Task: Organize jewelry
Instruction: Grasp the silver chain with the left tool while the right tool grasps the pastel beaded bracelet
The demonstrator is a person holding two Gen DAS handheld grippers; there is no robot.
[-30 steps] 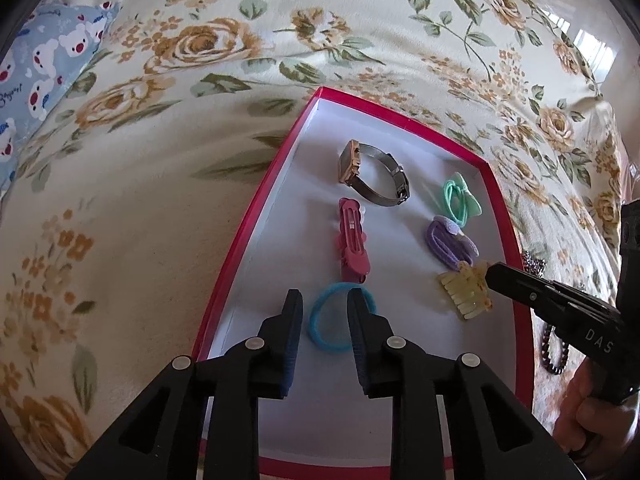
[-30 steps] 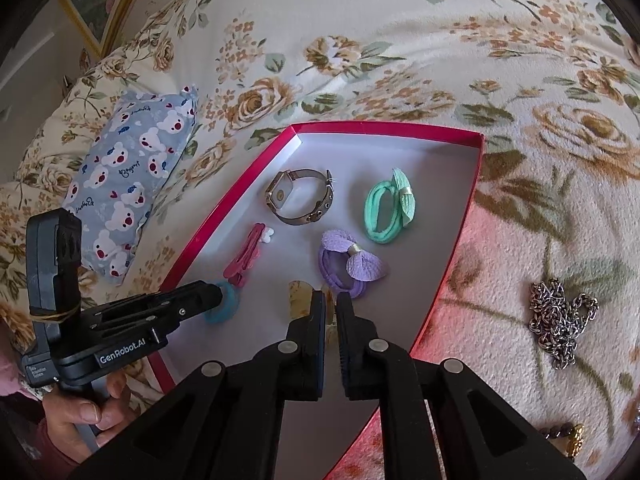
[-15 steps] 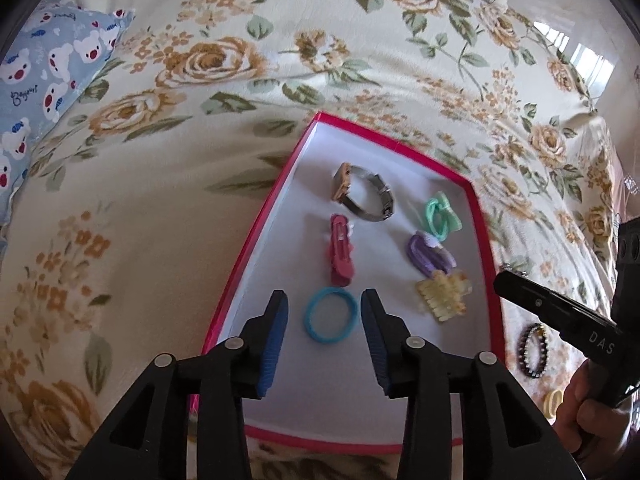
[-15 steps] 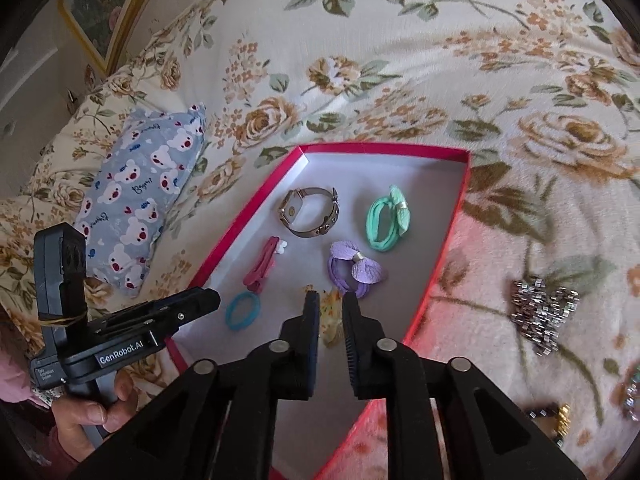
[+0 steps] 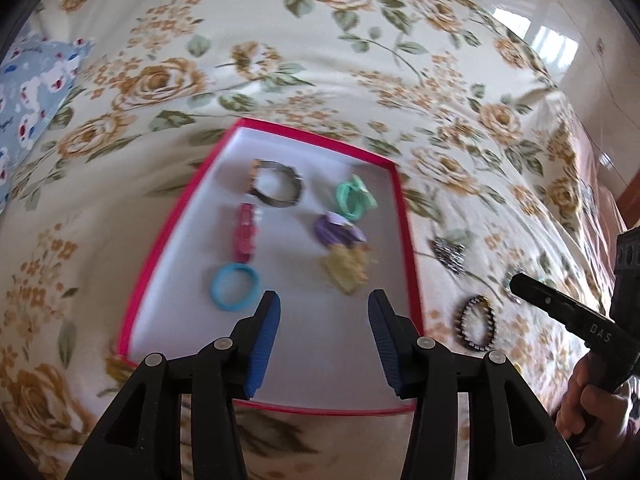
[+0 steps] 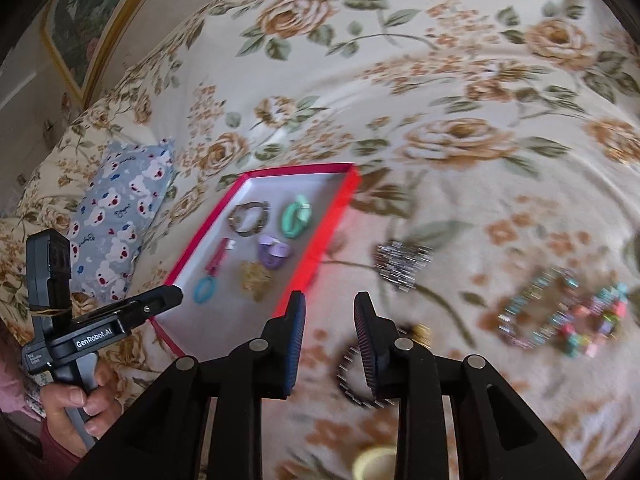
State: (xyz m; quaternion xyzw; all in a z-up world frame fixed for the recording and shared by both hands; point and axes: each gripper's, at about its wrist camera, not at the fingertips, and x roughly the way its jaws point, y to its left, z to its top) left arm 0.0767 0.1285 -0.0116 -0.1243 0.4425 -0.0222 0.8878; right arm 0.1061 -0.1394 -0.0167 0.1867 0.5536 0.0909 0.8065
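Note:
A red-rimmed white tray (image 5: 408,240) (image 6: 316,256) lies on the floral bedspread. It holds a watch (image 5: 276,186), a pink clip (image 5: 245,234), a blue hair ring (image 5: 235,287), a green tie (image 5: 354,198), a purple tie (image 5: 338,232) and a yellow claw clip (image 5: 346,270). My left gripper (image 5: 324,316) is open and empty above the tray's near end. My right gripper (image 6: 330,316) is open and empty above the bedspread right of the tray, over a dark beaded bracelet (image 6: 348,376) (image 5: 476,322). A silver chain (image 6: 402,262) (image 5: 450,254) lies beside the tray.
A colourful bead bracelet (image 6: 560,312) and a gold piece (image 6: 420,332) lie on the bedspread to the right. A yellow ring (image 6: 376,462) sits near the bottom edge. A blue bear-print pillow (image 6: 120,216) lies left of the tray.
Both grippers have opened and pulled back from the tray. The right gripper let go of the yellow claw clip in the tray and swung right over the loose jewelry.

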